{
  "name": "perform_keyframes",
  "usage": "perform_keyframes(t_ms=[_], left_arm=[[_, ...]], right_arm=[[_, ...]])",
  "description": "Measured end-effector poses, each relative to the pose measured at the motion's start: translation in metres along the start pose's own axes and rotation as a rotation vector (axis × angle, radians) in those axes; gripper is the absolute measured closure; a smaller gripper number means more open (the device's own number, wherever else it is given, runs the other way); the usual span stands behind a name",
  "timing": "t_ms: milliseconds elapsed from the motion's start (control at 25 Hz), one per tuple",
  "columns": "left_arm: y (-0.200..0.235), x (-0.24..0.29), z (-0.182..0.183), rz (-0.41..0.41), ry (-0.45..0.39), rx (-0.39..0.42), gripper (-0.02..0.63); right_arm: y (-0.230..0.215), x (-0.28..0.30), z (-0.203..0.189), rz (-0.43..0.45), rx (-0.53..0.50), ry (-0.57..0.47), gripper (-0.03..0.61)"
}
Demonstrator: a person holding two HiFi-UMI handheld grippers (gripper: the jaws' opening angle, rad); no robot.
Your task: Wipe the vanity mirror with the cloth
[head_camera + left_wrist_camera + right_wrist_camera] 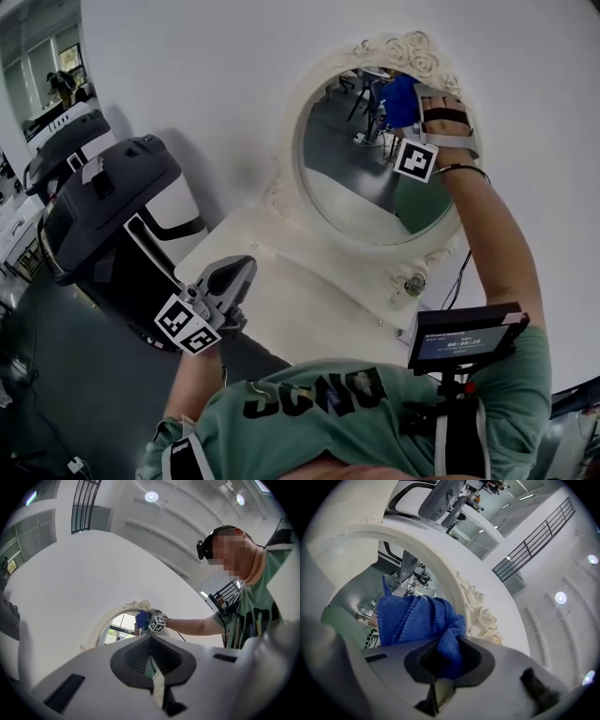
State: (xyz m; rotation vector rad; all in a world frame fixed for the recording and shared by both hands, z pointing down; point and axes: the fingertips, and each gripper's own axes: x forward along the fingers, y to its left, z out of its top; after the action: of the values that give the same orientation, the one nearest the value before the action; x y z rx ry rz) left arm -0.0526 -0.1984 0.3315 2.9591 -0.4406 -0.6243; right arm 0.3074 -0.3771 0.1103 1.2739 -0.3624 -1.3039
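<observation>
Your right claw [440,665] is clamped on a fold of the blue cloth [417,618], and the rest of it bunches out ahead of the tips. The cloth looks soft and light and should squash flat under pressure. A deep pinch like this suits it, since a corner hold would likely slip out as you rub. Just past the wad is the mirror [347,569], and you are near the top of its glass. I can't tell whether the cloth is actually touching it. The carved frame [480,616] runs close along the claw's right. Treat the glass as slick and breakable, and the mirror may rock on the table [300,309], so press gently. Far below and behind, your left claw [151,667] is closed on nothing.
</observation>
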Motion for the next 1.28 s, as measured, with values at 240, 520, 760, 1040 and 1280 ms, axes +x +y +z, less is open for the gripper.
perform_keyframes(t_ms=[240, 520, 760, 1040, 1280], left_arm=[[0.003, 0.007, -0.014, -0.007, 0.022, -0.022, 0.603], [0.001, 0.006, -0.051, 0.002, 0.092, -0.091, 0.603], [0.013, -0.014, -0.097, 0.066, 0.198, -0.165, 0.603], [0.025, -0.039, -0.142, 0.128, 0.267, -0.216, 0.603], [0.011, -0.049, -0.152, 0.129, 0.264, -0.219, 0.603]], right_arm=[[0.009, 0.0, 0.008, 0.031, 0.094, 0.02, 0.534], [0.139, -0.063, 0.076, 0.19, 0.074, -0.123, 0.535], [0.32, -0.163, 0.168, 0.49, 0.039, -0.29, 0.534], [0.438, -0.229, 0.215, 0.753, 0.113, -0.295, 0.534], [0.441, -0.236, 0.215, 0.786, 0.052, -0.305, 0.534]])
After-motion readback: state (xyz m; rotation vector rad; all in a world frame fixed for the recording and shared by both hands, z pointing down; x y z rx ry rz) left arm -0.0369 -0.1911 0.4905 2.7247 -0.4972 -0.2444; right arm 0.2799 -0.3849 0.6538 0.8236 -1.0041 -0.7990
